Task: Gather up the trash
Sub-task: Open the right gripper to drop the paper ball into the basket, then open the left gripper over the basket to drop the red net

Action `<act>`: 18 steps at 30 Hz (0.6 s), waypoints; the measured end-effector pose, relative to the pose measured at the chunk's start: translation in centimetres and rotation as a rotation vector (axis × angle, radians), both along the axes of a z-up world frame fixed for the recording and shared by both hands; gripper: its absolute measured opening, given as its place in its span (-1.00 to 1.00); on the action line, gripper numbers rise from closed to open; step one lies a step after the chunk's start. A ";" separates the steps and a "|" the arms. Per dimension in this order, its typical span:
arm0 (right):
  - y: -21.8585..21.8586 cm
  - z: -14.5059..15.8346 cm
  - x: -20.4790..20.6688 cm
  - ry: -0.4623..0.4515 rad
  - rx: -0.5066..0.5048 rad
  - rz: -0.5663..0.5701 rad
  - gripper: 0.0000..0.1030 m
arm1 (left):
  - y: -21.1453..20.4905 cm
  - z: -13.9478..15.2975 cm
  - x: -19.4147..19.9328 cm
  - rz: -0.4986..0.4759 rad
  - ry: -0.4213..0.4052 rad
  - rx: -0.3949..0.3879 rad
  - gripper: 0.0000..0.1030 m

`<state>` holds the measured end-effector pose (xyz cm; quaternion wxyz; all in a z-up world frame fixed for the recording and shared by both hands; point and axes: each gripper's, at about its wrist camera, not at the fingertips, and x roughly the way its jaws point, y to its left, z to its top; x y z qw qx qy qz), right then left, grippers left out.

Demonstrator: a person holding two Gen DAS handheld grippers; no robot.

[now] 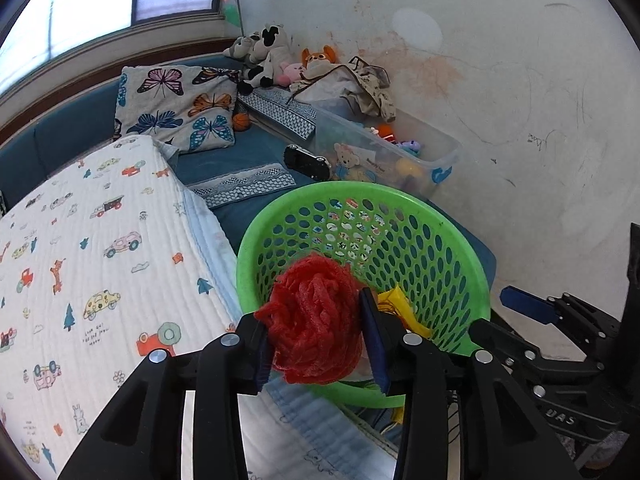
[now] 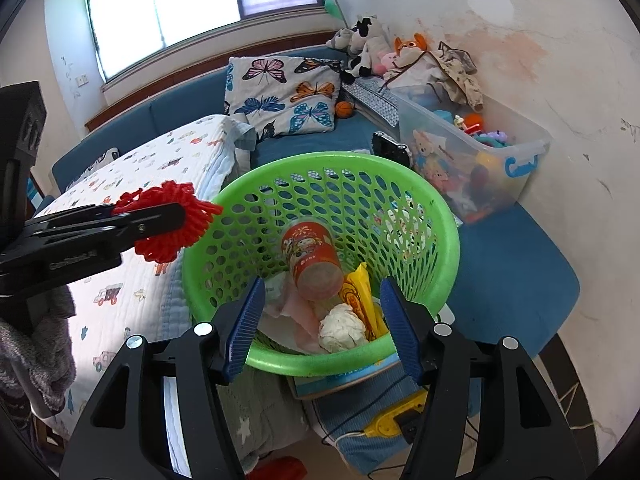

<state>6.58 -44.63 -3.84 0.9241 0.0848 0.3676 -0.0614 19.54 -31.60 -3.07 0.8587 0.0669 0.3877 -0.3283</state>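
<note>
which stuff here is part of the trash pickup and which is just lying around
Part of the job:
- red mesh net wad between the left gripper pads
- green perforated plastic basket
- red paper cup, yellow wrapper, crumpled white tissue inside it

Just lying about:
- butterfly-print pillow
- clear plastic toy bin
- plush cow
- small basketball

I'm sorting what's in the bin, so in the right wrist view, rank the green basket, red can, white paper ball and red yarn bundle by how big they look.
1. green basket
2. red yarn bundle, unsure against the can
3. red can
4. white paper ball
</note>
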 end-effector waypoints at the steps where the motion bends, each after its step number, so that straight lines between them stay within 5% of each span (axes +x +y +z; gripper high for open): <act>1: 0.0 0.0 -0.1 0.001 0.001 0.000 0.18 | -0.1 0.0 0.0 0.000 0.000 0.001 -0.22; 18: 0.6 0.2 -1.1 -0.010 0.013 -0.004 0.18 | 0.6 0.1 -0.2 0.008 -0.006 -0.032 0.22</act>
